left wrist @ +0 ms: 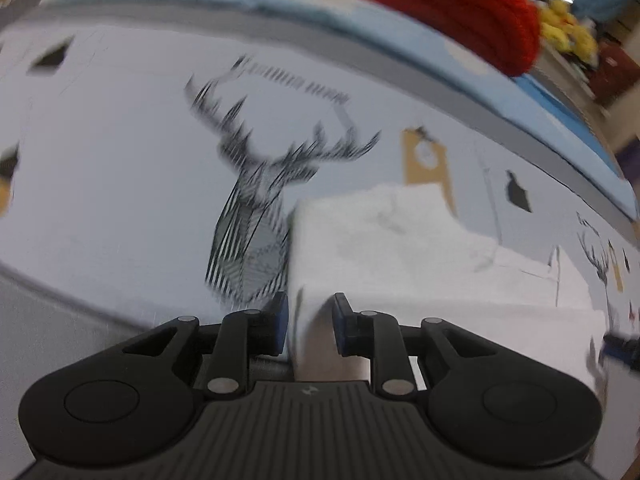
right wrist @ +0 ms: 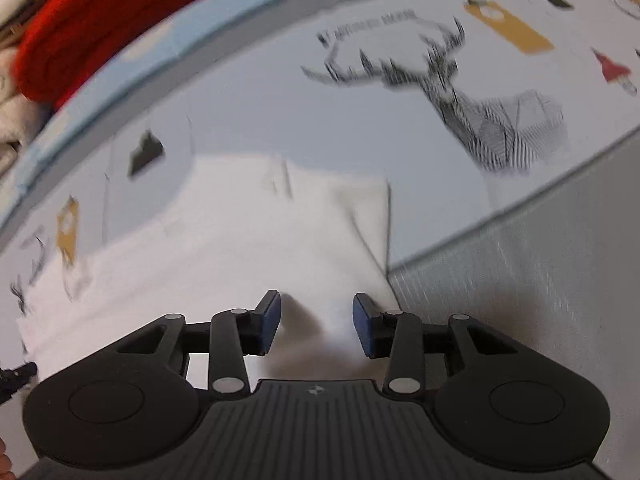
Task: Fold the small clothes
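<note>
The left gripper (left wrist: 308, 322) stands with its blue pads a little apart, and an edge of the white garment (left wrist: 384, 248) rises between them; the right pad is clear of the cloth, and the left pad sits so close that contact cannot be told. The right gripper (right wrist: 316, 322) has its jaws parted wider, with a corner of the same white garment (right wrist: 248, 240) lying between the pads and a visible gap on each side, so nothing is pinched there. The garment lies folded and mostly flat on a pale tablecloth (left wrist: 120, 160) printed with a black line-drawn deer head (left wrist: 256, 208), mustard tags and small dark shapes. Beyond the cloth's grey border runs a light blue edge, and a red knitted item (left wrist: 440, 4) rests past it. Both views are motion-blurred.
</note>
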Tool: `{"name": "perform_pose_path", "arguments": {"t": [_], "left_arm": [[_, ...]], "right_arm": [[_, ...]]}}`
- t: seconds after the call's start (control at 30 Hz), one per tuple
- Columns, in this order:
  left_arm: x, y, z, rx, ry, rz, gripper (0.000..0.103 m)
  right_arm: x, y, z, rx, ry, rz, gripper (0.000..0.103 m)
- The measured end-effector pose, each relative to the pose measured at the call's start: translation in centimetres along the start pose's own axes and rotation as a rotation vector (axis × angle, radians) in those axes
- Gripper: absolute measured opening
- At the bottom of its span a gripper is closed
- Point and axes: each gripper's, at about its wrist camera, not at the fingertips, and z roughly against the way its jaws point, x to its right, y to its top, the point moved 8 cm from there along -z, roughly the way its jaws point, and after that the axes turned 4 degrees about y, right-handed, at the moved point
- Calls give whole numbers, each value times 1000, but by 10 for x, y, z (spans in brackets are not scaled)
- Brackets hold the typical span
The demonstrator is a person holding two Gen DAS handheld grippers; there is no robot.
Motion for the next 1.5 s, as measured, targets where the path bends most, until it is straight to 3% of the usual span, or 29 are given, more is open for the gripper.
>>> {"name": "perform_pose_path", "arguments": {"t": [0.07, 0.17, 0.23, 0.3, 0.37, 0.43, 0.47, 0.57, 0.7, 0.77, 0.8, 0.87, 1.0, 1.17, 1.27, 1.37, 1.5], "left_arm": [[4, 4, 4, -2, -31, -23, 25], [8, 4, 9, -20, -55, -83, 25], [15, 4, 15, -24, -94, -143, 25], [27, -4, 23, -53, -167, -223, 25], [35, -19, 24, -95, -218, -297, 25], [35, -41, 16, -149, -192, -359, 24], [31, -56, 8, -192, -143, -395, 23], [34, -70, 13, -142, -117, -455, 21], [20, -84, 24, -113, -110, -386, 21], [15, -86, 39, -101, -46, -367, 21], [13, -85, 56, -71, -22, -348, 22], [15, -82, 97, 9, -50, -335, 22], [18, -99, 179, 166, -32, -353, 22], [18, -168, 238, 267, -49, -355, 22], [7, -217, 238, 255, -51, -321, 22], [-11, -261, 216, 144, 3, -278, 22], [-21, -266, 219, 64, 5, -209, 22]], "right_arm": [[-4, 4, -2, -1, 22, 25, 42], [4, -4, -22, -101, -59, 78, 42], [1, -1, -19, -98, -65, 105, 41], [-10, 4, -5, -56, -9, 116, 42], [-23, 0, 0, -75, 65, 162, 42], [-28, -19, -3, -156, 81, 237, 43], [-25, -33, -7, -208, 56, 272, 43], [-20, -59, -6, -237, 33, 355, 42], [-8, -77, 7, -209, 9, 393, 42], [1, -84, 19, -178, -45, 400, 37], [3, -86, 31, -152, -80, 391, 37], [1, -85, 65, -56, -134, 404, 38], [-9, -90, 157, 174, -98, 424, 40], [3, -134, 243, 344, 21, 321, 42], [22, -171, 248, 335, 40, 273, 42], [47, -212, 229, 250, 1, 205, 42], [62, -238, 207, 120, -10, 87, 42]]}}
